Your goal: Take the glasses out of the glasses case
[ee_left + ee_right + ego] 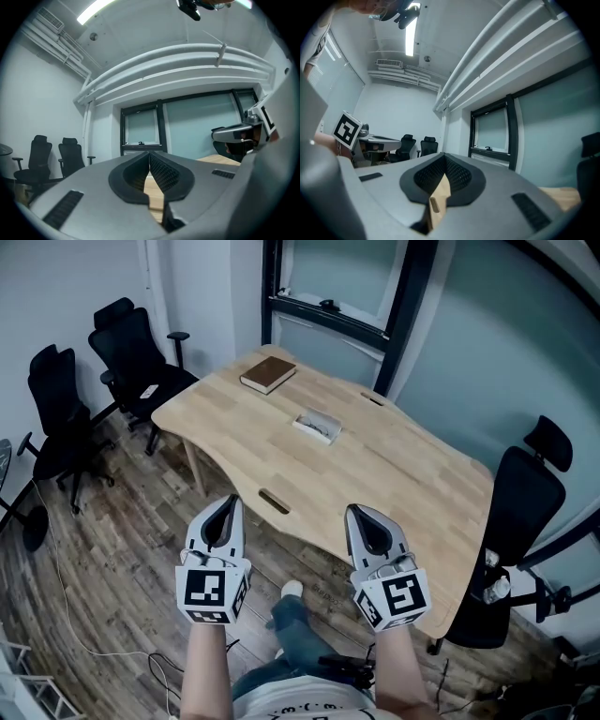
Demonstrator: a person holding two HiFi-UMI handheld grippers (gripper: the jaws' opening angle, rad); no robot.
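Jaws are pressed together, with nothing between them, on the left gripper (pixel 229 502) and the right gripper (pixel 357 513), both held before the near edge of the wooden table (pixel 403 465). The flat brown glasses case (pixel 267 374) is seen at its far left, well apart from both.

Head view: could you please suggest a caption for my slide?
Both shut, the left gripper and right gripper hover before a wooden table bearing a glasses case and book.

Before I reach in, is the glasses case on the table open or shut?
It looks open: in the head view the glasses case shows a pale rim around a darker hollow. What lies inside is too small to tell.
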